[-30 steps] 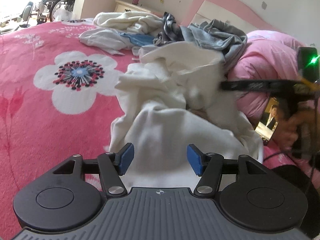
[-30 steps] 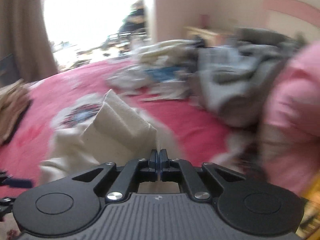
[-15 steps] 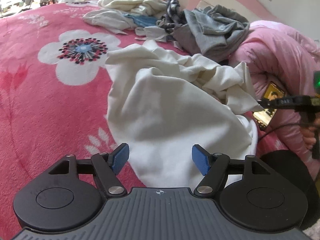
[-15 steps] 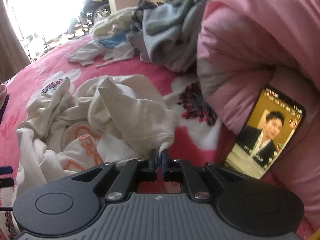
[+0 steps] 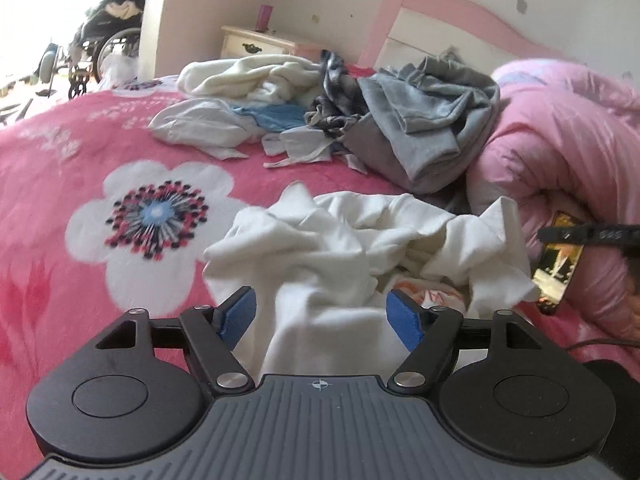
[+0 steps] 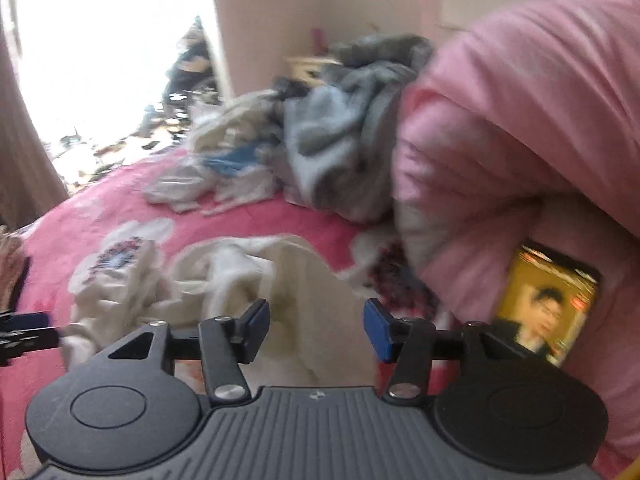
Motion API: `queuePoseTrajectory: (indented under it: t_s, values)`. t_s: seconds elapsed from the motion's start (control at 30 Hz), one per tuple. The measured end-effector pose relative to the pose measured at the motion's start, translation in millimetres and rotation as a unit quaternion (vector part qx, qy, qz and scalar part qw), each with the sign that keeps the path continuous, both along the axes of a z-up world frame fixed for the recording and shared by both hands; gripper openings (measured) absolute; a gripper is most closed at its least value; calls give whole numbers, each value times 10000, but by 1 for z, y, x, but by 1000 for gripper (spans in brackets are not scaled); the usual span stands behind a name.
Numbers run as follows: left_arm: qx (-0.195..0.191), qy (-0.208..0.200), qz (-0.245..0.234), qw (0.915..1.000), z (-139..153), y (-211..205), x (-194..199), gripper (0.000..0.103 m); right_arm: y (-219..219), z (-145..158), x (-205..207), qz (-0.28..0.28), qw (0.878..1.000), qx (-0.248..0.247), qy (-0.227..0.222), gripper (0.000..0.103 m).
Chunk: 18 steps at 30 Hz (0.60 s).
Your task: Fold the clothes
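Bed with pink floral bedspread under me, pink headboard behind. My left hand-held gripper over crumpled white shirt mid-bed, jaws apart and opening, pads clear of cloth. My right hand-held gripper above same shirt, jaws opening, nothing pinched. Clothes pile farther back; phone against pink duvet.

Right wrist view motion-blurred throughout. Phone lower edge hidden behind gripper body; left-view phone partly covered by the right gripper's finger.
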<state>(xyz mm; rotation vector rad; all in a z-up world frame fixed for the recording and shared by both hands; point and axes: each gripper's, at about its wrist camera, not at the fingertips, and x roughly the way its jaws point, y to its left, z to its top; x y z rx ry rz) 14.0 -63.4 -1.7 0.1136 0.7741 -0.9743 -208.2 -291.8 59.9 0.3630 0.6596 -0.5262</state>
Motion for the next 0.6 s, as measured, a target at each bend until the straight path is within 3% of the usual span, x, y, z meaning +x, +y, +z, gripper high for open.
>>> queuePoseTrajectory:
  t_s: [0.13,0.27,0.33,0.37,0.4,0.43,0.5,0.57,0.6]
  values:
    - [77,-5,42,10000,-9,-12,5,75,20,-9,37,1120,9917,632,37,66]
    - [318,137,198,9992,-23,-27,20,75,50,-33,77,2457,9604,1223,477,74]
    - [520,233,283,9980,-32,-35,30,74,68,-45,94,2863,9490,1110,717,75]
    - [538,323,320,9975,-35,-37,34,67,75,-51,101,3015,9439,1073,817,74]
    - [529,426,363,9970,-38,-37,37,49,81,-57,107,3130,9389,1123,892,74]
    - [521,540,390,9964,-40,-37,40,44,86,-61,111,3204,9350,1178,957,73]
    - [514,529,474,9961,-39,-31,38,24,97,-65,116,3313,9315,1035,1088,60]
    - [507,444,569,9961,-36,-23,34,15,105,-62,115,3344,9314,907,1119,44]
    - [453,412,635,9961,-33,-14,32,12,108,-58,110,3382,9308,888,1065,40]
